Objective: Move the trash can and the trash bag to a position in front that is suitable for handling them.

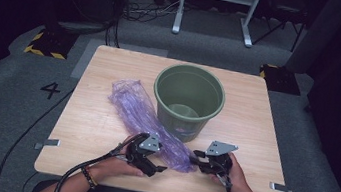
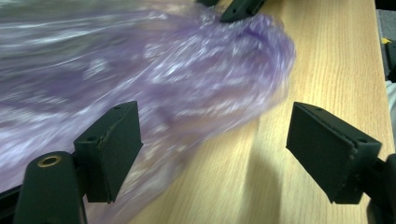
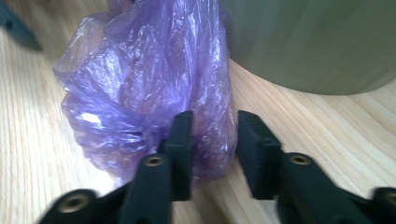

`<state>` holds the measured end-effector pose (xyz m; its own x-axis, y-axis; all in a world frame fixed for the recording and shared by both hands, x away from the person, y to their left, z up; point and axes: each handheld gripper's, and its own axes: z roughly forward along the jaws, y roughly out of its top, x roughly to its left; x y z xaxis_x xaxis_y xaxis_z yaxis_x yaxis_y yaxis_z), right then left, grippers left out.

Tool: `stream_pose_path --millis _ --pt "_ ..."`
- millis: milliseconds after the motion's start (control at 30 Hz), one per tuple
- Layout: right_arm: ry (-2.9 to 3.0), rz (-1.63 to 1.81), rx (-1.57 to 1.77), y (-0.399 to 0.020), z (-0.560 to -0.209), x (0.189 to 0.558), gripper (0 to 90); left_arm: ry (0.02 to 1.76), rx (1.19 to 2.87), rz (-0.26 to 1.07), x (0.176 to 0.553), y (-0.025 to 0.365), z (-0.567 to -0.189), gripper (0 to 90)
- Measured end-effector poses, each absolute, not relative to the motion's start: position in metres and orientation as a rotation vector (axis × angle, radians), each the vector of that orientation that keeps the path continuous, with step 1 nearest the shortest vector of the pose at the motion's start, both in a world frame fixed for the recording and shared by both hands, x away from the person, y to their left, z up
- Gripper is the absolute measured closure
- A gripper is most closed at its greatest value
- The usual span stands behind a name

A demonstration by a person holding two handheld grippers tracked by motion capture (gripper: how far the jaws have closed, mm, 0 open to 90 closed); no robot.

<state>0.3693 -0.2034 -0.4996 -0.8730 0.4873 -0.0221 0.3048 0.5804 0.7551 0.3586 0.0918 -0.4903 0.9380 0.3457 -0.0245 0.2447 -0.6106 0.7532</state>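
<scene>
A crumpled purple plastic bag [image 1: 136, 106] lies on the wooden table [image 1: 258, 138], stretching from the left of a green bucket [image 1: 205, 112] down to the front edge. My left gripper [image 1: 159, 161] is at the bag's near end, open wide. In the left gripper view the bag [image 2: 154, 79] spreads over the left pad's side while the left gripper [image 2: 215, 154] has bare wood by its right pad. My right gripper [image 1: 194, 161] faces the bag's tip from the right. In the right gripper view its jaws [image 3: 212, 149] stand narrowly apart with the bag's edge [image 3: 140, 93] between them, not visibly pinched.
The bucket [image 3: 317, 42] stands upright and open just behind the bag's end, close to the right gripper. Bare table lies to the right of the bucket and along the left side. Grey carpet, cables and a white frame leg [image 1: 178, 6] are beyond the table.
</scene>
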Motion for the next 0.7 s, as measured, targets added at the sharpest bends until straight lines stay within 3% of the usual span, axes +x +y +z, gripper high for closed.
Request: stream_pose_path --millis 167,700 --pt "2.587 1.177 0.676 -0.222 -0.499 0.373 77.8 0.443 2.254 0.222 0.356 0.113 -0.482 17.4" --pt "2.556 1.147 0.771 -0.291 -0.498 0.379 73.7 0.718 2.288 0.372 0.352 0.202 -0.489 19.2"
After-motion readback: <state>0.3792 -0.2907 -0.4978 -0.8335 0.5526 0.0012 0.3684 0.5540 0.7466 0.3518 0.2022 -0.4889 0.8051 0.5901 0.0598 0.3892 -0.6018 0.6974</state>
